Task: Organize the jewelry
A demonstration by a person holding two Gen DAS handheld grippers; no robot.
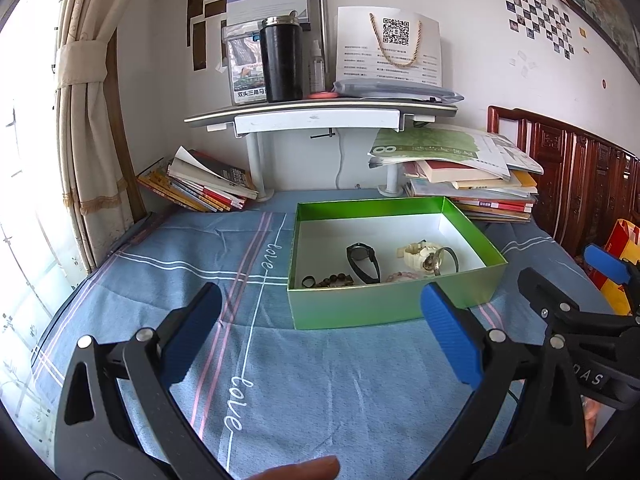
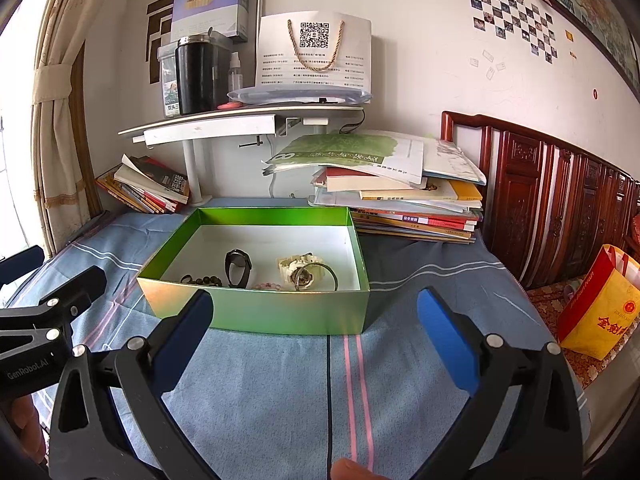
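A green box [image 1: 384, 306] [image 2: 256, 308] with a white floor rests on the blue cloth. Inside lie a black watch [image 1: 363, 261] [image 2: 237, 267], a cream watch [image 1: 416, 255] [image 2: 298, 268], a dark bead bracelet [image 1: 334, 280] [image 2: 206, 280], a pink bead bracelet [image 1: 402, 276] [image 2: 267, 286] and a thin bangle [image 1: 450, 258] [image 2: 326, 274]. My left gripper [image 1: 320, 316] hangs open in front of the box, holding nothing. My right gripper [image 2: 316, 318] is open too, just before the box's near wall. The right gripper [image 1: 568, 280] also shows at the left wrist view's right edge.
Book stacks [image 1: 472, 184] [image 2: 400, 192] sit behind the box, and more books [image 1: 200, 184] lean at the back left. A small white shelf [image 1: 320, 114] carries a black flask [image 1: 281, 60]. A carved wooden headboard [image 2: 560, 200] and a yellow-red bag [image 2: 600, 308] stand at right.
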